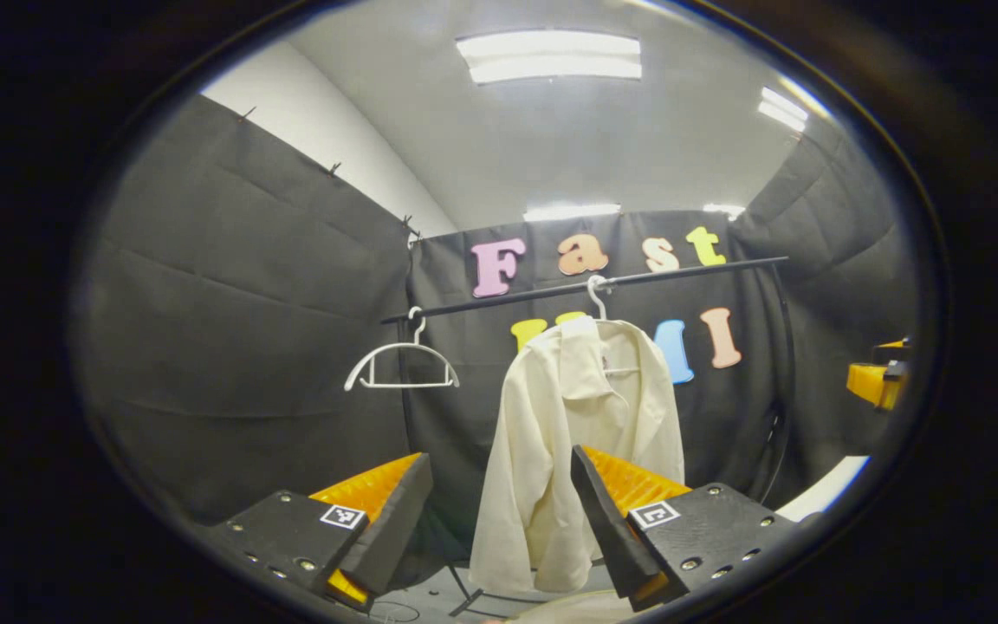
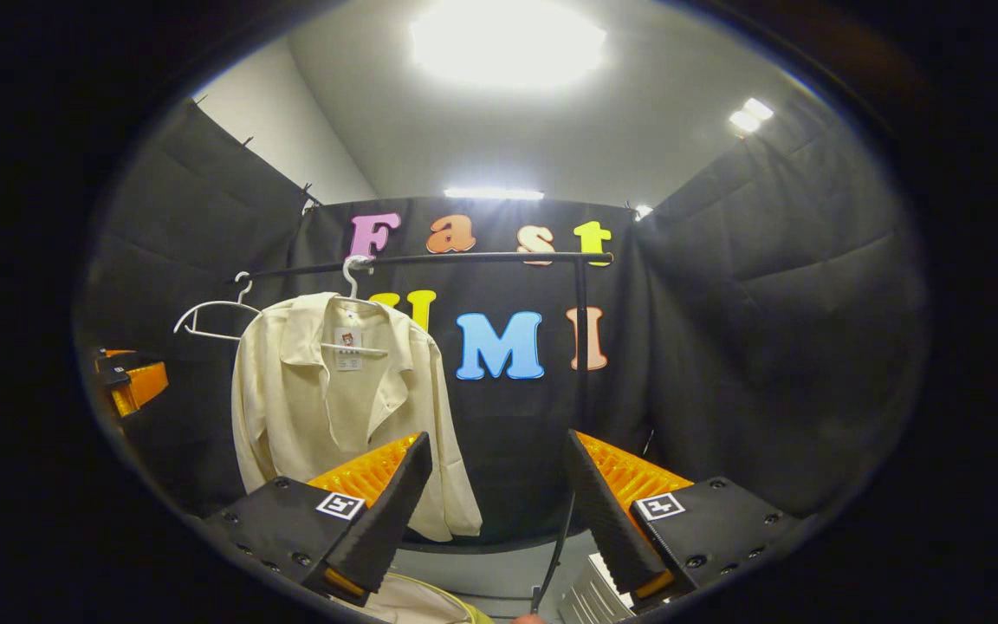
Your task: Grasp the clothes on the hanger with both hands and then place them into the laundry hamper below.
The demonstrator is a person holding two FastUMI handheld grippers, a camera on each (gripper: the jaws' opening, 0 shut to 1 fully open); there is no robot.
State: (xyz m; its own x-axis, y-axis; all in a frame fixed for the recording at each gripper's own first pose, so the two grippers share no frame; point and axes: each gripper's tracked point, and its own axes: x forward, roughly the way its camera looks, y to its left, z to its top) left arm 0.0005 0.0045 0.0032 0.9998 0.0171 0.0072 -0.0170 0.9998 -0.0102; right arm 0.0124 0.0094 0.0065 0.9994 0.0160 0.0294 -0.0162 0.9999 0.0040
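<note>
Shirt (image 1: pixel 568 433) is hung on a hanger (image 1: pixel 596 299) at the rail (image 1: pixel 586 288) middle, beside an empty hanger (image 1: pixel 401 364). Light, limp, slippery cloth is judged; each shoulder should be pinched. Left gripper (image 1: pixel 499 520) and right gripper (image 2: pixel 495 511) are held released, well apart from it.

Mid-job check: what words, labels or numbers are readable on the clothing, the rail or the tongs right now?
Small white neck label inside the cream collared shirt: too small to read.
Square black-and-white markers on the left tongs and right tongs: coded patterns, no words.
Empty white plastic hanger and black metal rail: no text visible.
</note>
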